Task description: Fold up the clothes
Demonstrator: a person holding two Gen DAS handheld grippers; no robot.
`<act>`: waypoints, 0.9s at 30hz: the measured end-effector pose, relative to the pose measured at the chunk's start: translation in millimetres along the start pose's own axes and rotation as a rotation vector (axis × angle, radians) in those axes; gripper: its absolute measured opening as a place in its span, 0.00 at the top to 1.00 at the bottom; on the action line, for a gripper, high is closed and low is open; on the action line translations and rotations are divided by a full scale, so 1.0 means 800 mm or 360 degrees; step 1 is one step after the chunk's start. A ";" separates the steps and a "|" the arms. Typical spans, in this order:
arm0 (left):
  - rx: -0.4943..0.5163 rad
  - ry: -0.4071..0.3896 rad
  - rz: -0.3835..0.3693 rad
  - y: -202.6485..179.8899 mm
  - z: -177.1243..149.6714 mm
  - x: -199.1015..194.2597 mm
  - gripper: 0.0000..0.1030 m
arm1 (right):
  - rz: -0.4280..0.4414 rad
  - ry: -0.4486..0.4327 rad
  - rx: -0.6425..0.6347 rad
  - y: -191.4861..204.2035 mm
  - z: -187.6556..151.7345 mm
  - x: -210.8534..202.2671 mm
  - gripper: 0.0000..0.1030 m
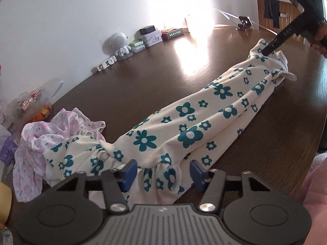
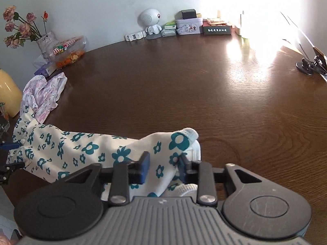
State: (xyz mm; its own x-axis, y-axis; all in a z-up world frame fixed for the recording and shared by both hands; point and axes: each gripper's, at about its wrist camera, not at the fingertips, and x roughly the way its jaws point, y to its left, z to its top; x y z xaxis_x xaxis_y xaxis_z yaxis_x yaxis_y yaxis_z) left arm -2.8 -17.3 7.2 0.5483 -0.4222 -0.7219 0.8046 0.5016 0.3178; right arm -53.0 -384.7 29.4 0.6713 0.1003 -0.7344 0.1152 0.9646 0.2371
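The left hand-held gripper (image 1: pixel 161 173) is straddling the gathered hem of the cream, teal-flowered cotton garment (image 1: pixel 184 120) with fingers spread, while the right hand-held gripper (image 2: pixel 163 168) is straddling its opposite end, not visibly clamping. The garment is lying as a long narrow strip along the near edge of the brown wooden desk (image 2: pixel 184 85), apparently folded lengthwise; crosswise folds are remaining, and a crumpled pink floral garment (image 1: pixel 40 134) is waiting at the left edge.

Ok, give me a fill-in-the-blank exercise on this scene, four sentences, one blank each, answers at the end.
1. The cream garment stretched across the table is printed with teal ____.
2. The left gripper has its blue pads on either side of the garment's gathered ____ end.
3. The crumpled pink garment lies beside the cream one, on the ____ gripper's side.
4. The white toy robot stands against the ____.

Missing words: flowers; elastic; left; wall
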 end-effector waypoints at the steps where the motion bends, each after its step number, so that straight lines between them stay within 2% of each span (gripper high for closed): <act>1: 0.0013 0.0027 -0.0004 -0.001 0.001 0.006 0.90 | 0.0005 -0.0019 -0.0008 0.002 0.005 -0.001 0.95; 8: -0.0065 -0.0059 0.0108 0.010 0.016 0.003 0.93 | -0.0007 -0.0181 0.0001 0.004 0.039 -0.003 0.96; 12: -0.0016 -0.0026 0.0059 -0.002 0.012 0.011 0.93 | -0.0080 -0.0143 0.0012 -0.012 0.032 0.022 0.96; 16: -0.0046 0.0008 0.0035 -0.008 0.001 0.023 0.93 | -0.0042 -0.0123 0.0138 -0.030 0.018 0.044 0.95; 18: -0.0076 0.0001 0.0030 -0.006 -0.001 0.022 0.92 | -0.0015 -0.0104 0.0180 -0.033 0.015 0.046 0.90; 21: -0.0106 -0.0004 0.0018 -0.004 -0.003 0.021 0.91 | -0.0014 -0.0116 0.0193 -0.026 0.012 0.030 0.76; 25: -0.0143 -0.0009 0.0004 0.001 -0.005 0.020 0.88 | -0.0036 -0.0263 0.0051 0.007 0.010 -0.015 0.75; 27: -0.0146 -0.0017 0.0001 0.001 -0.004 0.019 0.88 | 0.0050 -0.0226 -0.0121 0.049 0.007 -0.006 0.73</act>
State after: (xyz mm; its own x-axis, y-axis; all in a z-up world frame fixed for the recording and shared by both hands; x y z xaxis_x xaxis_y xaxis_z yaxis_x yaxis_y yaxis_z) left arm 5.3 -20.7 -5.7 0.5514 -0.4300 -0.7148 0.7805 0.5685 0.2601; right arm -47.2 -349.1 45.6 0.7709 0.1005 -0.6290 0.0404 0.9778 0.2057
